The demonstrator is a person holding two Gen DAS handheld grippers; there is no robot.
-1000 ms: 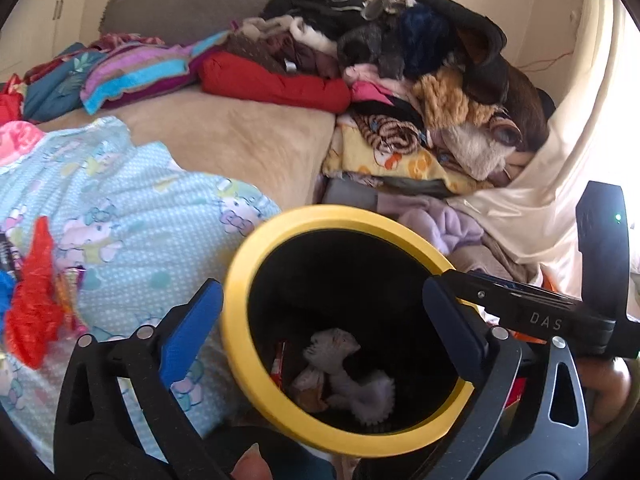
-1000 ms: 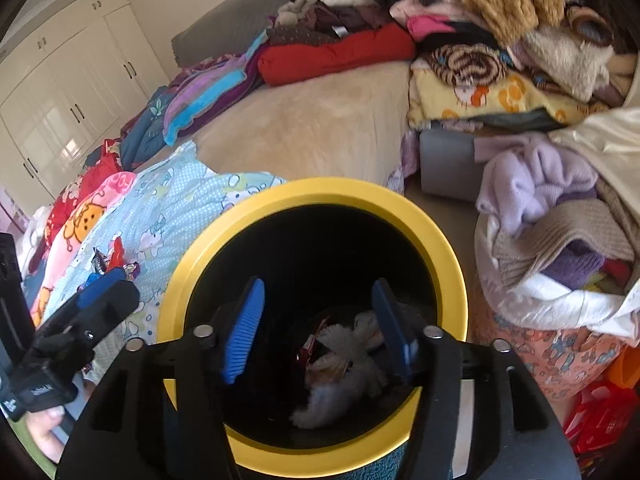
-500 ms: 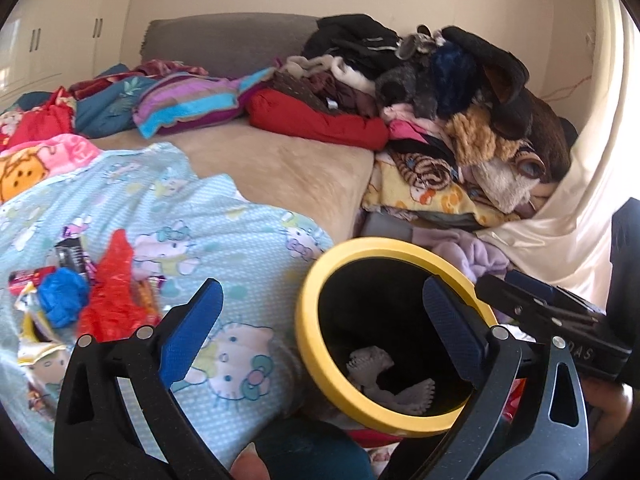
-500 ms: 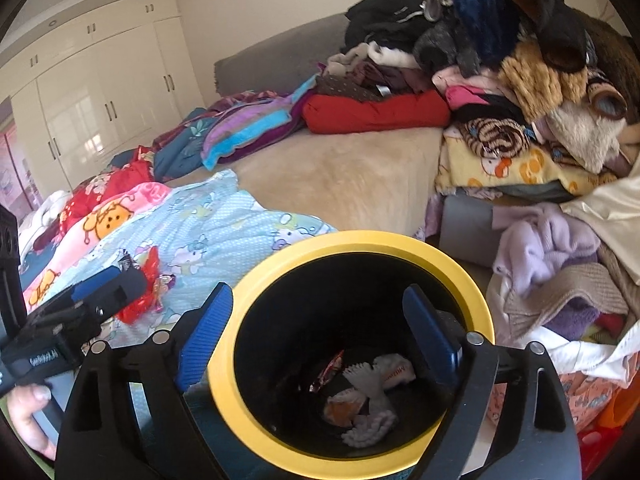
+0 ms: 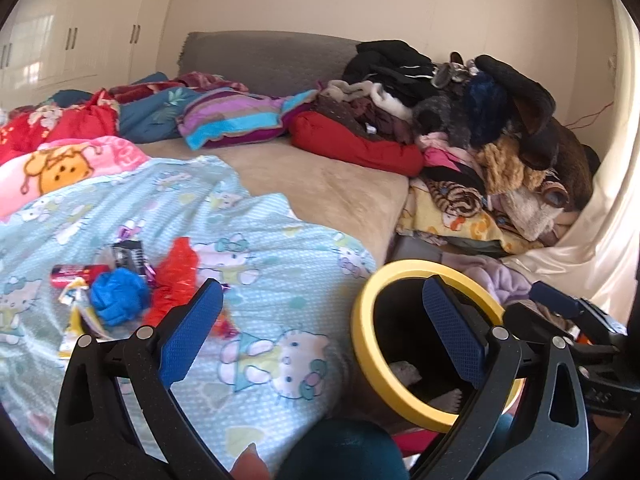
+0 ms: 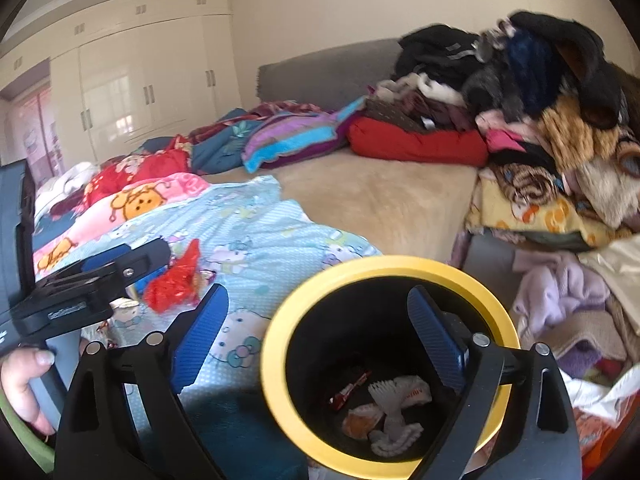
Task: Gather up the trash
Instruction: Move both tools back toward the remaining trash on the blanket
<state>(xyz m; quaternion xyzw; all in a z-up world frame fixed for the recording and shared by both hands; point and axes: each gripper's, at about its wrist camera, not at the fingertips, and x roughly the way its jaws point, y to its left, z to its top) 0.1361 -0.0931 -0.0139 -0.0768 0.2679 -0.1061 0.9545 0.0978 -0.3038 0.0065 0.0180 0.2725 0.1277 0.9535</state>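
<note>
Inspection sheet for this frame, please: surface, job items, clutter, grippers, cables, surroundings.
Surface: bed, partly covered by a light blue cartoon-print blanket.
Job's things: yellow-rimmed black bin beside the bed, holding a white crumpled tissue and wrappers; loose trash on the blanket includes a red plastic scrap, a blue crumpled ball and a red wrapper.
Clutter: clothes pile at the right, folded bedding along the headboard.
Grippers: left gripper open, empty; right gripper open, empty, with one finger over the bin.
Cables: thin red wire on the wall.
Surroundings: white wardrobe, curtain.
</note>
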